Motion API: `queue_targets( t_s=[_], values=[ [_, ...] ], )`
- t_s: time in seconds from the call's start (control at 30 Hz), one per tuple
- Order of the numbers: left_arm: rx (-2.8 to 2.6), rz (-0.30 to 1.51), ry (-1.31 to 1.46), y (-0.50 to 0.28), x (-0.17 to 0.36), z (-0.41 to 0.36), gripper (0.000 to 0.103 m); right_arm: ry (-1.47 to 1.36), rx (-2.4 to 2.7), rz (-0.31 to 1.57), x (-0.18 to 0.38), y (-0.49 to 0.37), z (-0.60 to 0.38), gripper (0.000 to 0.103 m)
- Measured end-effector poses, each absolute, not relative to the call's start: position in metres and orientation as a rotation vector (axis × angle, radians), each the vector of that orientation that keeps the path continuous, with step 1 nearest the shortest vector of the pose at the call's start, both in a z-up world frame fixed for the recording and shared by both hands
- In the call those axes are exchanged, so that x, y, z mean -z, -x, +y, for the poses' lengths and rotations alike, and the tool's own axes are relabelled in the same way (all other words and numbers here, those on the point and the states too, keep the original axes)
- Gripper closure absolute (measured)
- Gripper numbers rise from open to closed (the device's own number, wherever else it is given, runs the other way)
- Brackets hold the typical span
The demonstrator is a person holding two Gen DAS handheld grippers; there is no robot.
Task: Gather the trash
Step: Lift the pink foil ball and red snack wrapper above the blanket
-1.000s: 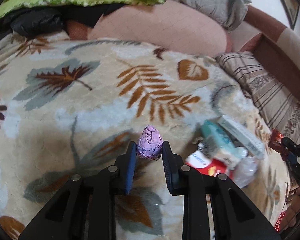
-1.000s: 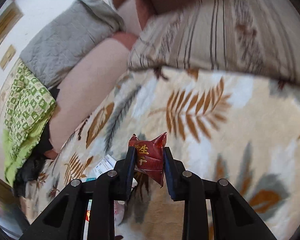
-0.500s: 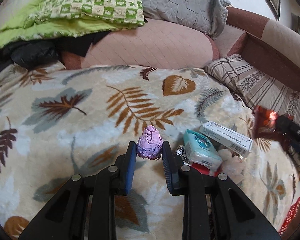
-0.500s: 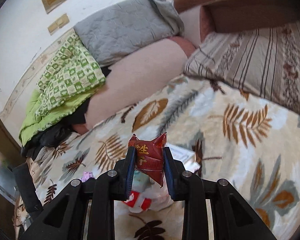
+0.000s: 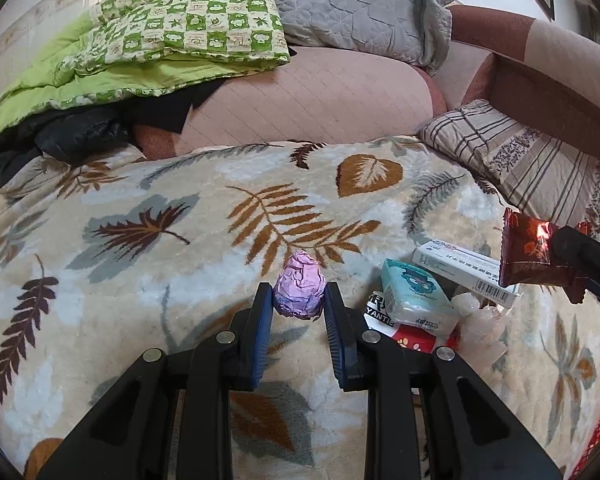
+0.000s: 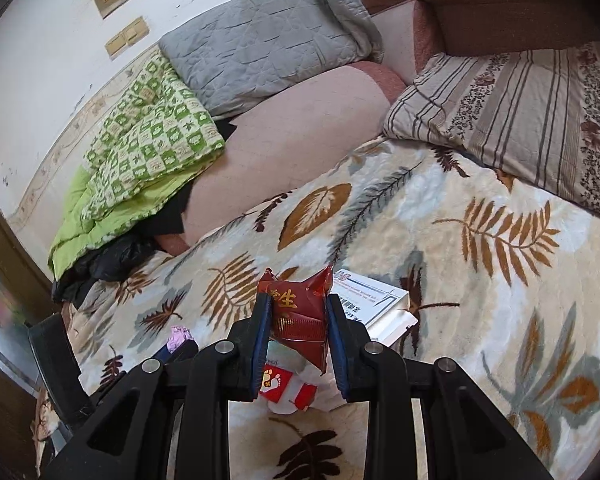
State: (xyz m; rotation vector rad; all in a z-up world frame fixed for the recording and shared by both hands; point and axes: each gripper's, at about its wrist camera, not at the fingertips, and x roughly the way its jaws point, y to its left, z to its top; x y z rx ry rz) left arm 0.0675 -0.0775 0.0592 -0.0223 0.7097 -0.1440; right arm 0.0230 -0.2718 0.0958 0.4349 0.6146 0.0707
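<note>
Trash gathered so far forms a small heap on the leaf-patterned plush blanket [image 5: 148, 208]: a long white cardboard box [image 5: 464, 270], a pale teal tissue packet [image 5: 414, 296] and a red-and-white wrapper [image 5: 416, 340], touching or overlapping one another. Right gripper [image 6: 296, 312], jaws narrow and clamped on a dark red foil snack packet [image 6: 298, 312], hangs directly above this heap, the packet's long axis upright between the pads; judged from this, a release would drop it onto the pile. Left gripper [image 5: 298, 300] pinches a crumpled purple foil ball [image 5: 299, 294], jaws narrow, to the left of the heap and near it, so a rightward carry is what its load seems to call for. Whether the ball clears the blanket cannot be told. Beyond the blanket lie a pink quilted cushion [image 5: 308, 100], a green checked quilt [image 5: 172, 28], a grey quilted pillow [image 5: 356, 4] and a striped floral pillow [image 5: 540, 160], against a white wall.
</note>
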Motion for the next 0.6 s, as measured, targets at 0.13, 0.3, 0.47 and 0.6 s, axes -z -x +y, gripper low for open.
queue_targets(
  t_s=[0.13,0.3,0.47,0.6],
  values=[
    [0.129,0.702,0.016,-0.067,-0.060,-0.077,0.078,-0.430,-0.065,0.620,-0.094,-0.025,-0.271,0.074],
    [0.121,0.675,-0.003,-0.064,-0.065,-0.079,0.078,-0.405,-0.057,0.619,-0.094,-0.025,-0.269,0.074],
    [0.115,0.648,-0.023,-0.059,-0.069,-0.082,0.078,-0.395,-0.050,0.620,-0.093,-0.025,-0.268,0.074],
    [0.119,0.633,-0.034,-0.056,-0.072,-0.084,0.078,-0.386,-0.040,0.623,-0.092,-0.026,-0.268,0.074]
  ],
)
